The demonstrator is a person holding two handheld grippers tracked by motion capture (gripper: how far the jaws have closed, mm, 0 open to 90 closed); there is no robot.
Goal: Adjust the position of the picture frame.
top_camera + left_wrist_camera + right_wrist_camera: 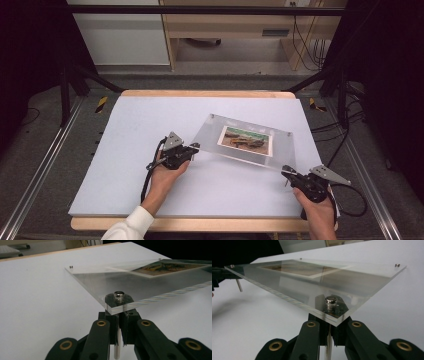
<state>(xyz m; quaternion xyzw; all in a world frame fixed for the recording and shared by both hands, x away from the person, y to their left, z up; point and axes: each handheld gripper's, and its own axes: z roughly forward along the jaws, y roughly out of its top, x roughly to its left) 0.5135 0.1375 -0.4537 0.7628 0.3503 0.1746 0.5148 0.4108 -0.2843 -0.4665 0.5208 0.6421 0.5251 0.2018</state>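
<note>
A clear acrylic photo frame (210, 134) with a landscape photo (246, 139) in it lies over the white table mat (125, 150), right of centre. A small metal pin sits at each corner. My left gripper (195, 146) is shut on the pin (119, 297) under the frame's near left corner, and its jaws pinch the peg below the plate (119, 326). My right gripper (285, 171) is shut on the pin (331, 301) under the near right corner (329, 332). The near edge of the frame (294, 280) is held a little above the mat.
The mat lies on a wooden tabletop (200, 93). Metal rails (35, 175) run along both sides of the table. Cables (345, 130) hang at the right. A wooden cabinet (225, 30) stands beyond the far edge.
</note>
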